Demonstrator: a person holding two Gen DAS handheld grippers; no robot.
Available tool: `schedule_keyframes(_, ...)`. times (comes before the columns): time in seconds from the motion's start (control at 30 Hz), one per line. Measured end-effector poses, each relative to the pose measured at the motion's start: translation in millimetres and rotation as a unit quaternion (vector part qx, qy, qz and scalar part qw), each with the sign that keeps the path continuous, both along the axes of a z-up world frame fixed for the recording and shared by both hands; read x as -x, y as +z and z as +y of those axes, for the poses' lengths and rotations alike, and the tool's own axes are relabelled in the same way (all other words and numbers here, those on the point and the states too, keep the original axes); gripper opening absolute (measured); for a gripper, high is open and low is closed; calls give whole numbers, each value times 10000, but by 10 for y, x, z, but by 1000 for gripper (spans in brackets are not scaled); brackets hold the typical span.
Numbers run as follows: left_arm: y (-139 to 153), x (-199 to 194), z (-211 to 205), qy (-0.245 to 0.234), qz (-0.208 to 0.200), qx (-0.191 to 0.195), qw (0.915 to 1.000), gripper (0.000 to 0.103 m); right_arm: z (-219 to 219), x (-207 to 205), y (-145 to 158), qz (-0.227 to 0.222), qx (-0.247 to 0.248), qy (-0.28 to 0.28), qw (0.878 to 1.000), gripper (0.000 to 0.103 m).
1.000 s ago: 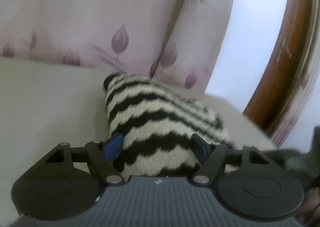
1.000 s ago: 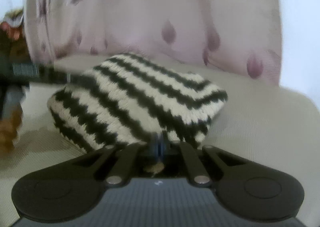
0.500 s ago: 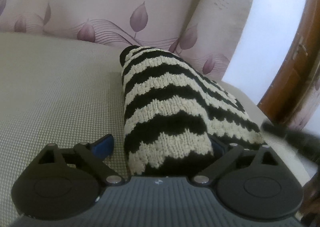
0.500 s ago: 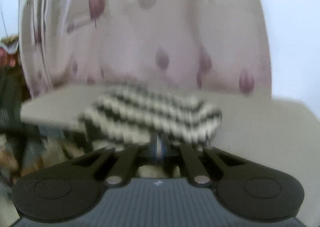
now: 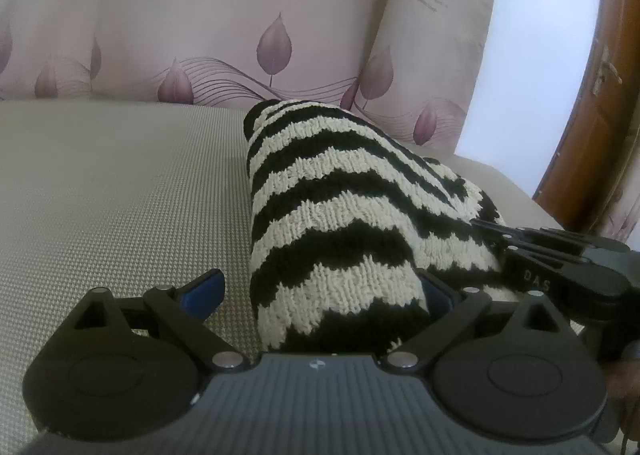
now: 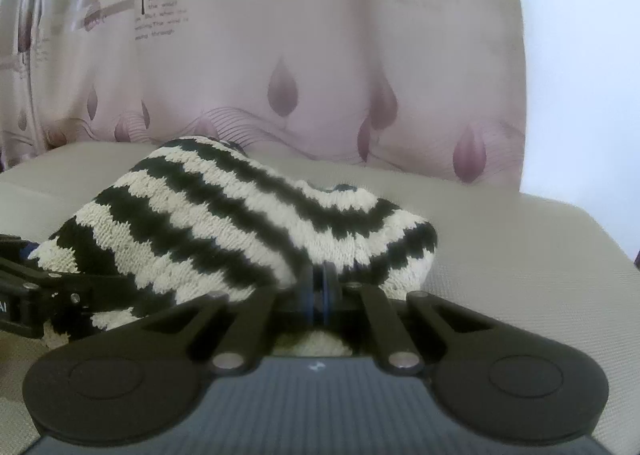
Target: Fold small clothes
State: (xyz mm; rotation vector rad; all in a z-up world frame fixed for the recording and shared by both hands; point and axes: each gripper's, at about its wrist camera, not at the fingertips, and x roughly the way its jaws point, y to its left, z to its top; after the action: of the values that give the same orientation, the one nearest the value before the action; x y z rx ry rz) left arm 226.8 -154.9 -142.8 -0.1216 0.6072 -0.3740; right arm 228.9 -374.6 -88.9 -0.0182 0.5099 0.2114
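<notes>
Striped knit garment (image 5: 340,223) lay folded into a bundle – fold looked nearly done. Left gripper (image 5: 320,291) was spreading, garment loose between; right gripper (image 6: 320,283) stayed pinched on its edge.

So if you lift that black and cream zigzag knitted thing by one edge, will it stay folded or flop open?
The black and cream zigzag knitted garment will probably flop: it sags in soft humps on the beige cushion. Its thick knit looks light and grippy, unlikely to slip. Only the right gripper pinches an edge, so the fold may fall open.
</notes>
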Motion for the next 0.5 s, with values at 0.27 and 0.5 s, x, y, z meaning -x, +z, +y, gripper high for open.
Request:
schedule_keyframes(0.27, 14, 45, -21, 23, -72, -63, 10000, 100, -187, -43, -25, 99, -631, 64, 9979, 5)
schedule_keyframes(0.5, 17, 52, -36, 52, -89, -120, 9999, 102, -175, -19, -18, 70, -554, 57, 9984, 5)
